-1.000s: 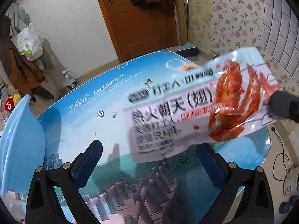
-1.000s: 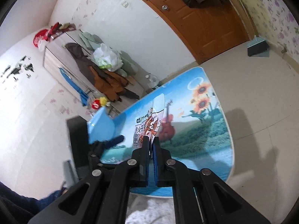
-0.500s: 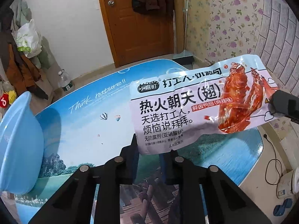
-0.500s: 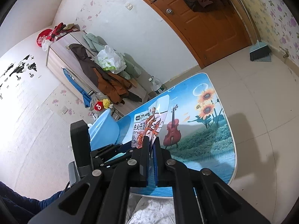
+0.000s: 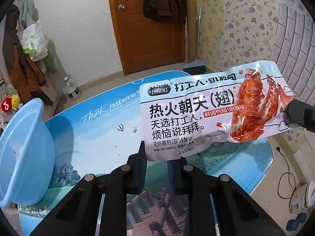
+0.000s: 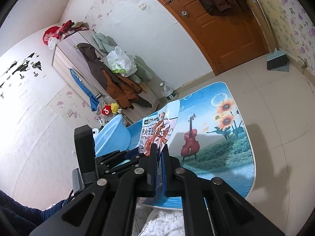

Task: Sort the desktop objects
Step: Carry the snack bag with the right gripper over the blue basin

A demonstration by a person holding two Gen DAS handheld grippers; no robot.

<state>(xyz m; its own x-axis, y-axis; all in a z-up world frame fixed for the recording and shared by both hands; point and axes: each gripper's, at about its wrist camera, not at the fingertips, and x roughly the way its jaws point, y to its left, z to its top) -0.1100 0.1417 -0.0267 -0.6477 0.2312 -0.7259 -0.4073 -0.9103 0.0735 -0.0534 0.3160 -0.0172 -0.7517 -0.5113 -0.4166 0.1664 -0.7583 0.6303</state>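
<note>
The snack packet (image 5: 212,110) is held up in the air above the printed surface (image 5: 102,129), w/ both grippers on it. The left gripper (image 5: 157,155) is seen w/ jaws pinching the packet's lower edge; the right gripper (image 6: 159,151) has jaws pressed together on the packet's end nr the red wing picture. A blue basin (image 5: 21,149) sits tilted at the surface's left edge, apart from the packet. A water bottle (image 5: 71,90) stands on the floor beyond.

Both wrist views share table (image 5: 102,129)
</note>
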